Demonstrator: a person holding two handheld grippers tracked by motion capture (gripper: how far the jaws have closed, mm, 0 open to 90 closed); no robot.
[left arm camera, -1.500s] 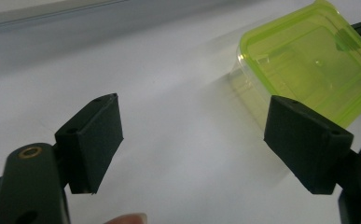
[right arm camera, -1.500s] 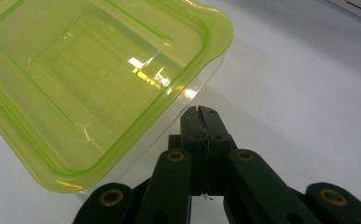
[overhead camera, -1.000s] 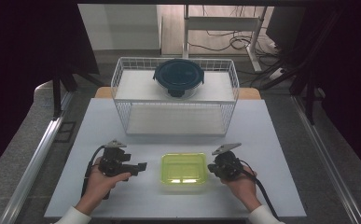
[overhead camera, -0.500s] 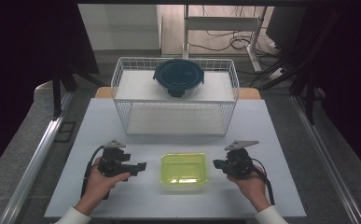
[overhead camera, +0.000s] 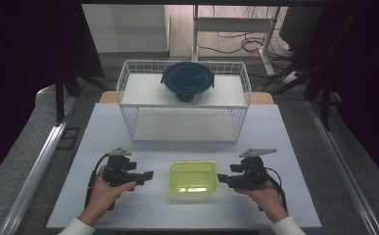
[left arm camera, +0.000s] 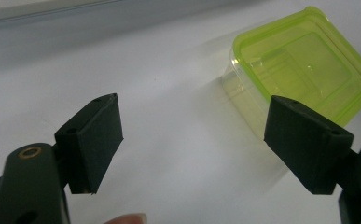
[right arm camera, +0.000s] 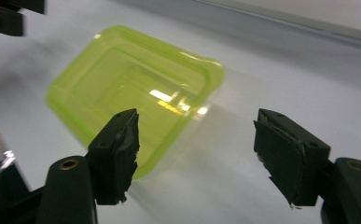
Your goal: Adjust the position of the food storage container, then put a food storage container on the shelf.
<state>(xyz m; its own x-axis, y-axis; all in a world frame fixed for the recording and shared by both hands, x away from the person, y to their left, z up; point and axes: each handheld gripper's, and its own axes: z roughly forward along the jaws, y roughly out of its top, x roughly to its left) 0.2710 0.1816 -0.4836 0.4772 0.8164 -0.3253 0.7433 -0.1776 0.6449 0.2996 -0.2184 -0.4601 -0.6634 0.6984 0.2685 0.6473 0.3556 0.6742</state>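
My right claw (overhead camera: 220, 177) just popped wide beside the green-lidded container (overhead camera: 193, 177), left claw (overhead camera: 150, 175) wide too, so next I'd guess squeezing it from both sides.

- In the left gripper view, the green-lidded container (left arm camera: 304, 65) is cut off at the right edge, its near corner hidden behind a black jaw.
- In the right gripper view, a jaw hides the container's near edge; a blurred dark shape (right arm camera: 10, 16) beyond it runs off the frame.
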